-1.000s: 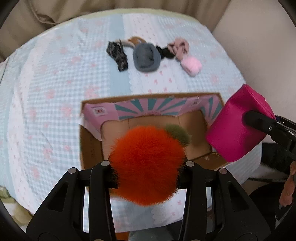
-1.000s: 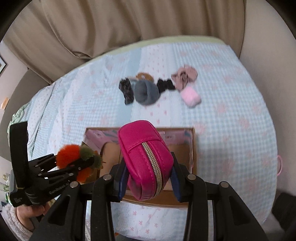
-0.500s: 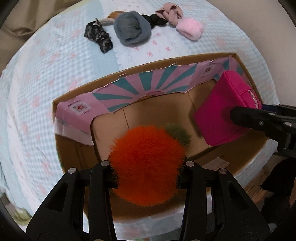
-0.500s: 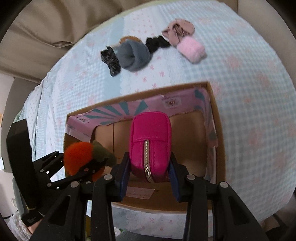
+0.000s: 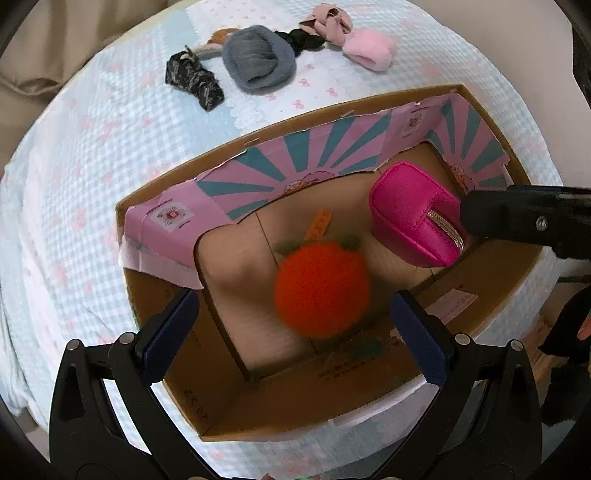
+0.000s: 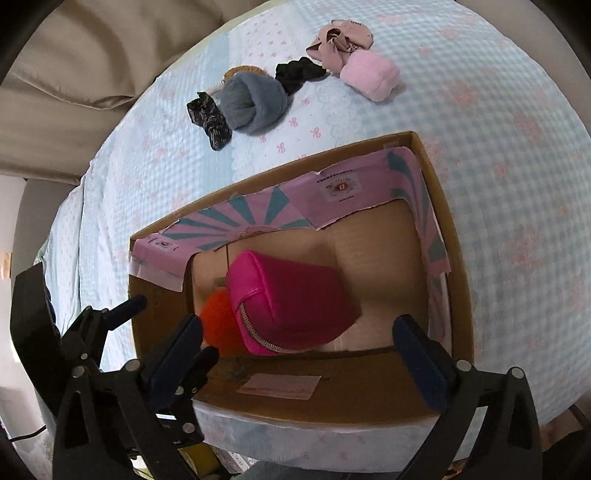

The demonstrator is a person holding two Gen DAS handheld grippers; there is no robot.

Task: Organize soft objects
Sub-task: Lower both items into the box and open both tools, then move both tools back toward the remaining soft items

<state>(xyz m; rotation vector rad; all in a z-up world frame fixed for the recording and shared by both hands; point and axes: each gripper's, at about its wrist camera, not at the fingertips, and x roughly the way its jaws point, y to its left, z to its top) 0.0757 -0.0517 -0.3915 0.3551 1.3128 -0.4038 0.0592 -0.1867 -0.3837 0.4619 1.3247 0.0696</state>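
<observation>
An open cardboard box [image 5: 155, 295] [image 6: 454, 258] with a pink and teal liner stands on the bed. An orange furry pompom [image 5: 321, 290] [image 6: 218, 326] lies inside it. A magenta zip pouch [image 5: 415, 214] [image 6: 288, 302] lies beside the pompom in the box. My left gripper [image 5: 295, 332] is open above the pompom, apart from it. My right gripper [image 6: 299, 354] is open above the pouch, apart from it. Beyond the box lie a grey knit roll [image 5: 258, 62] [image 6: 251, 101], a pink fluffy piece [image 5: 369, 50] [image 6: 369, 74], a black patterned scrunchie [image 5: 194, 81] [image 6: 208, 118], a black scrunchie [image 6: 297, 72] and a dusty-pink bow [image 5: 328, 24] [image 6: 340, 40].
The light blue checked bedspread [image 5: 74, 166] [image 6: 517, 147] covers the bed. A beige curtain [image 6: 92, 55] hangs behind at the left. A white label [image 6: 279, 386] sticks to the box's near wall.
Both grippers opened. The pompom and the pouch dropped out of the jaws into the box. Both grippers moved lower over the box.
</observation>
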